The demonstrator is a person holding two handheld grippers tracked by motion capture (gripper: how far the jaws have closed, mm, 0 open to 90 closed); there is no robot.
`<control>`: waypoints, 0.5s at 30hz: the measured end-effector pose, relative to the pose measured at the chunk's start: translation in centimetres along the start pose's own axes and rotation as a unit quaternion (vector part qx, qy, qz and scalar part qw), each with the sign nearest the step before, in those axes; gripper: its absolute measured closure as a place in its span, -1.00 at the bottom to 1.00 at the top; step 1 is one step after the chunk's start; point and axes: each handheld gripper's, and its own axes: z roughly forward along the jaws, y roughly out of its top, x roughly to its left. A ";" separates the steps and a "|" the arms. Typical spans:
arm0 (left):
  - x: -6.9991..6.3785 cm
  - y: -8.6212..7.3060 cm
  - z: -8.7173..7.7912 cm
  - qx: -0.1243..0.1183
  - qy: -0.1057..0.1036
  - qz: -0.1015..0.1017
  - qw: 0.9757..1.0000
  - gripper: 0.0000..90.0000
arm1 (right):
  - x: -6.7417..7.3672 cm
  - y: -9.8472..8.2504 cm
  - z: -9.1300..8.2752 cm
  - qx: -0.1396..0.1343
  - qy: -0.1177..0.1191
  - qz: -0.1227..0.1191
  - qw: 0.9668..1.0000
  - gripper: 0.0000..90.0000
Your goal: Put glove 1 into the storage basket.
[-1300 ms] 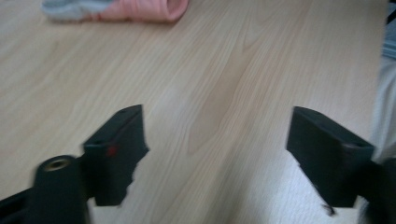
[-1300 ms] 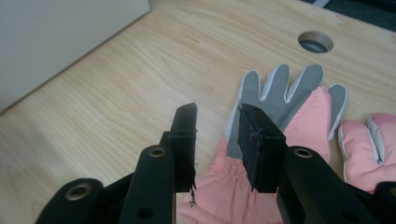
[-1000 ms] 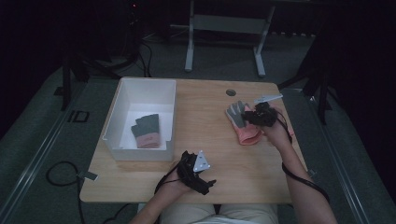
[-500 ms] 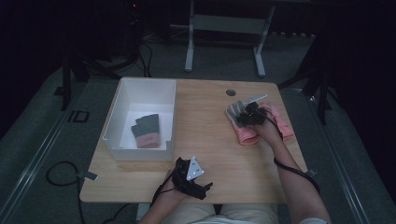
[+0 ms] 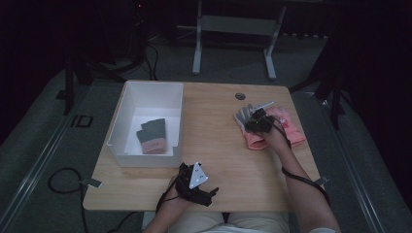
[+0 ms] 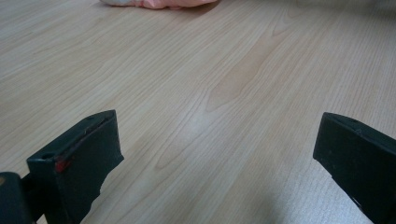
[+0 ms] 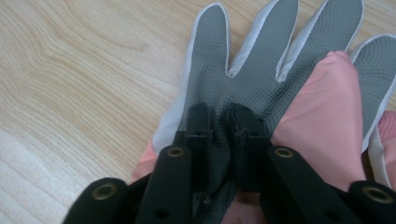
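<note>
The right gripper (image 7: 219, 116) has its jaws pinched together on a fold of the grey palm of a grey-and-pink glove (image 7: 261, 70), whose fingers fan out just beyond the jaw tips while its pink cuff bunches up beside the right-hand jaw. Over near the table's (image 5: 218, 121) front edge the left gripper (image 6: 215, 154) sits low with its jaws spread wide, nothing but bare wood between them and a pink edge of glove far ahead. A second dark glove (image 5: 153, 136) lies inside the white bin (image 5: 121, 121), well apart from both grippers.
</note>
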 end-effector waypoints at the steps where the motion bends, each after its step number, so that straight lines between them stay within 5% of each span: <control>1: 0.0 0.0 0.0 0.001 0.002 0.001 1.000 -0.99 | 0.0 0.0 0.0 0.000 -0.001 0.007 1.000 0.82; 8: 0.0 -0.1 0.2 0.002 0.002 0.003 1.000 -0.99 | 0.3 0.2 -1.3 -0.017 -0.010 0.062 0.998 0.96; 15: 0.1 -0.1 0.3 0.003 0.006 0.006 1.000 -0.99 | 3.1 0.8 -6.0 -0.075 -0.006 0.098 0.992 0.97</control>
